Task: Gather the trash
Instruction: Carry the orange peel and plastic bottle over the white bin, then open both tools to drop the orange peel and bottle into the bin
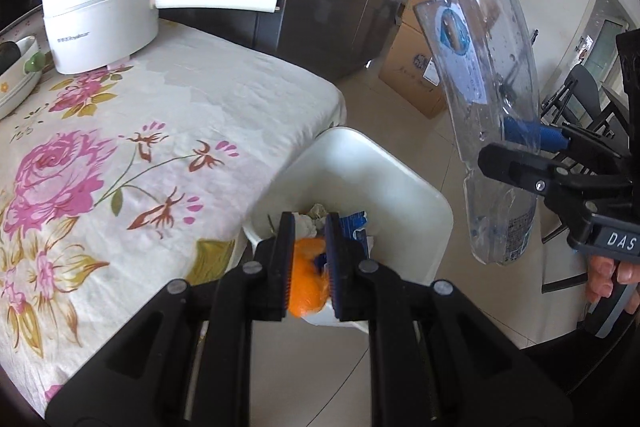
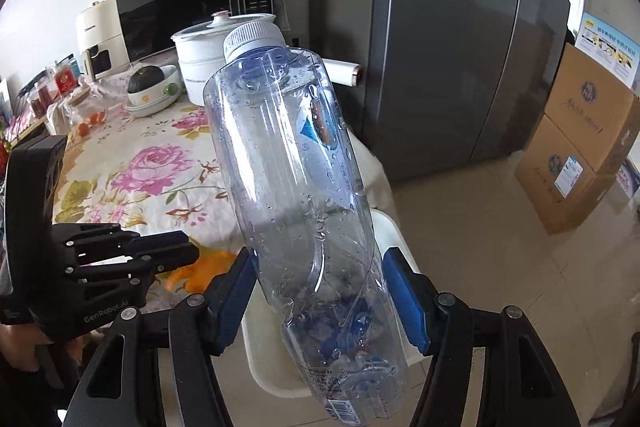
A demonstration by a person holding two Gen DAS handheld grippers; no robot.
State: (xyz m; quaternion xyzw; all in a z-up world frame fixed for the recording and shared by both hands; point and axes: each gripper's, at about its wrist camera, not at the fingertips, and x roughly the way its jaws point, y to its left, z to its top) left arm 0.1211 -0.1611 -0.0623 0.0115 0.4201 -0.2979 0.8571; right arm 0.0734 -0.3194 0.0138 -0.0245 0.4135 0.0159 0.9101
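Note:
My left gripper [image 1: 310, 227] is shut on a crumpled orange plastic bag [image 1: 308, 279], held right above a white trash bin [image 1: 360, 155] on the floor beside the table. The bin holds paper scraps and a blue wrapper. My right gripper [image 2: 320, 259] is shut on a clear empty plastic bottle [image 2: 288, 167] with a white cap, its blue pads pressing the lower body. The bottle tilts cap-up over the bin [image 2: 264, 367]. In the left wrist view the bottle [image 1: 480, 67] and right gripper [image 1: 504, 143] hang to the right of the bin. The left gripper [image 2: 192, 246] and orange bag [image 2: 212, 265] show at the left of the right wrist view.
A table with a floral cloth [image 1: 140, 147] lies left of the bin, bearing a white electric pot [image 1: 104, 15] with a long handle and a bowl [image 1: 20, 75]. A grey fridge [image 2: 440, 47] stands behind, cardboard boxes [image 2: 580, 147] on the tiled floor at right, a microwave [image 2: 180, 11] at the back.

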